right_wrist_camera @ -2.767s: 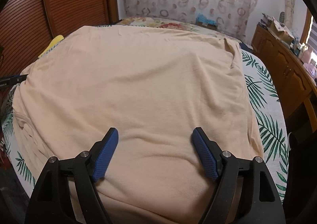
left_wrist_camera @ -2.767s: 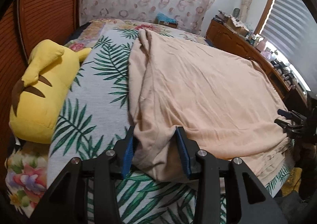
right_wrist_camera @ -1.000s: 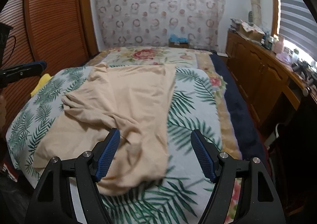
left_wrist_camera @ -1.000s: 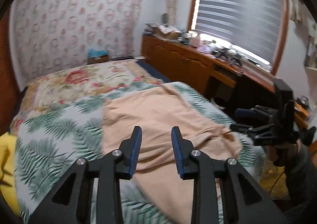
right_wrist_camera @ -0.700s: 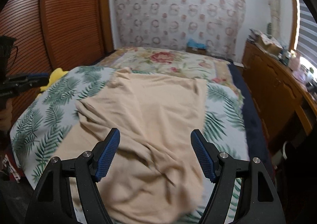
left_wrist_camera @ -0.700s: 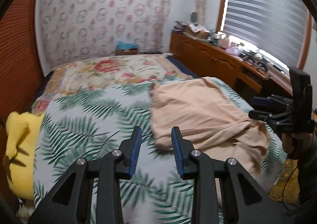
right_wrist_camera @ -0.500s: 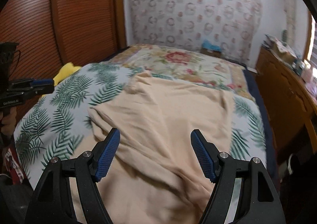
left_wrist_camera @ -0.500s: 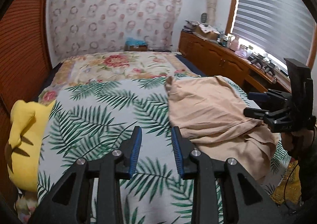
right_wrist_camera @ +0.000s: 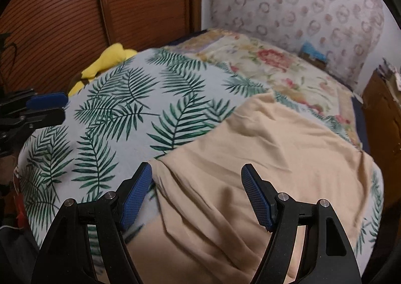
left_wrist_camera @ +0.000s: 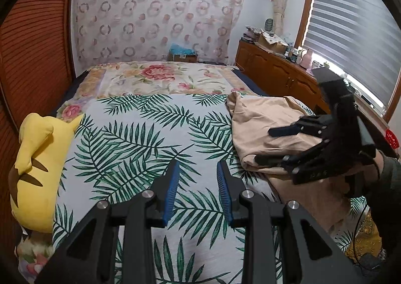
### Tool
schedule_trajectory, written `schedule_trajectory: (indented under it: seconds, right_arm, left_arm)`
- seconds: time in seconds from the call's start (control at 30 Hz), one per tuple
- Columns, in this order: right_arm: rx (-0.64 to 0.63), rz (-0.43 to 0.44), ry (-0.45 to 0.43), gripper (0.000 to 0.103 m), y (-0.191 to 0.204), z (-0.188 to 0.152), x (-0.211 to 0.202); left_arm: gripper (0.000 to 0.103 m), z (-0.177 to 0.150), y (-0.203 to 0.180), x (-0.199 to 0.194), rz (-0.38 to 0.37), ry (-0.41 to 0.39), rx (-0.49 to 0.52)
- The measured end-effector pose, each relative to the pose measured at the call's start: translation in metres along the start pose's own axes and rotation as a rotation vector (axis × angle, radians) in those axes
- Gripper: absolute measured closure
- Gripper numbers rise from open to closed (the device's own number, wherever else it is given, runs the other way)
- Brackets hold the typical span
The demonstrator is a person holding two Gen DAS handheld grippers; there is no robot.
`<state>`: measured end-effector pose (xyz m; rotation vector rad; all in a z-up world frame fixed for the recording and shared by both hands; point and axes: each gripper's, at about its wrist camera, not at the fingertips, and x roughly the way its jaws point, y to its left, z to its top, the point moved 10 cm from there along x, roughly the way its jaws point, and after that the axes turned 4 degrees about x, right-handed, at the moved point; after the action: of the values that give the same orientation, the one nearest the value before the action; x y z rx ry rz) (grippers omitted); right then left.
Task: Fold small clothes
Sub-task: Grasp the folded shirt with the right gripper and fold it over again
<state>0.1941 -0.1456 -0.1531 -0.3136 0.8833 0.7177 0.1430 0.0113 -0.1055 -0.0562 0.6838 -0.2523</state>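
Observation:
A peach garment (left_wrist_camera: pixel 263 121) lies folded over and rumpled on the right side of the palm-leaf bedspread (left_wrist_camera: pixel 140 138). In the right wrist view the garment (right_wrist_camera: pixel 263 158) fills the lower right. My left gripper (left_wrist_camera: pixel 196 171) is open and empty, held above bare bedspread to the left of the garment. It shows at the left edge of the right wrist view (right_wrist_camera: pixel 47 108). My right gripper (right_wrist_camera: pixel 196 176) is wide open and empty just above the garment's near left edge. It also shows in the left wrist view (left_wrist_camera: pixel 273 143), over the garment.
A yellow plush toy (left_wrist_camera: pixel 37 166) lies at the bed's left edge by the wooden slatted wardrobe (right_wrist_camera: pixel 75 8). A floral quilt (left_wrist_camera: pixel 160 78) covers the far end of the bed. A wooden sideboard (left_wrist_camera: pixel 275 70) with clutter runs along the right under the window blinds.
The garment, earlier spread flat across the bed, is now folded over to the right side. My left gripper let go of it and swung left; my right gripper dropped down close over the cloth.

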Motion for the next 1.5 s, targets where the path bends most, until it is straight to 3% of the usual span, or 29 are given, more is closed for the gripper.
schedule_trajectory:
  seconds: [0.17, 0.37, 0.43, 0.53, 0.57, 0.6, 0.63, 0.83, 0.97, 1.2, 1.33, 1.37, 1.47, 1.5]
  right_arm:
    - [-0.065, 0.037, 0.08, 0.028, 0.024, -0.01, 0.024]
    - [-0.116, -0.006, 0.1, 0.035, 0.028, -0.019, 0.035]
    - [-0.112, -0.01, 0.095, 0.043, 0.026, -0.018, 0.033]
    - [-0.113, -0.015, 0.084, 0.072, 0.022, -0.017, 0.03]
    - [-0.112, -0.016, 0.083, 0.087, 0.021, -0.016, 0.03]
    - [-0.107, -0.014, 0.077, 0.094, 0.018, -0.014, 0.028]
    - [-0.105, -0.013, 0.066, 0.095, 0.016, -0.011, 0.025]
    - [0.017, -0.054, -0.095, 0.098, -0.04, 0.025, -0.035]
    - [0.08, -0.16, -0.139, 0.098, -0.102, 0.046, -0.065]
    - [0.198, -0.361, -0.102, 0.098, -0.218, 0.055, -0.069]
    - [0.262, -0.442, -0.057, 0.097, -0.256, 0.039, -0.057]
    - [0.275, -0.455, -0.05, 0.094, -0.262, 0.035, -0.054]
    - [0.3, -0.479, -0.044, 0.07, -0.268, 0.024, -0.054]
    - [0.296, -0.466, -0.05, 0.069, -0.266, 0.021, -0.057]
  left_arm:
    - [0.074, -0.002, 0.004, 0.0, -0.002, -0.005, -0.013]
    - [0.074, -0.005, 0.005, 0.0, -0.004, -0.006, -0.021]
    - [0.074, -0.006, 0.005, 0.001, -0.005, -0.005, -0.022]
    - [0.074, -0.008, 0.002, 0.001, -0.01, -0.001, -0.019]
    - [0.074, -0.009, 0.001, 0.001, -0.011, 0.001, -0.016]
    - [0.074, -0.009, 0.0, 0.002, -0.012, 0.003, -0.014]
    - [0.074, -0.011, -0.001, 0.002, -0.014, 0.005, -0.012]
    - [0.074, -0.012, -0.006, 0.005, -0.024, 0.006, -0.013]
    - [0.074, -0.012, -0.013, 0.007, -0.033, 0.008, -0.007]
    - [0.074, -0.014, -0.027, 0.009, -0.049, 0.017, 0.009]
    - [0.074, -0.016, -0.035, 0.012, -0.061, 0.028, 0.021]
    - [0.074, -0.017, -0.038, 0.013, -0.064, 0.032, 0.025]
    - [0.074, -0.018, -0.047, 0.015, -0.075, 0.036, 0.035]
    - [0.074, -0.018, -0.051, 0.015, -0.081, 0.037, 0.04]
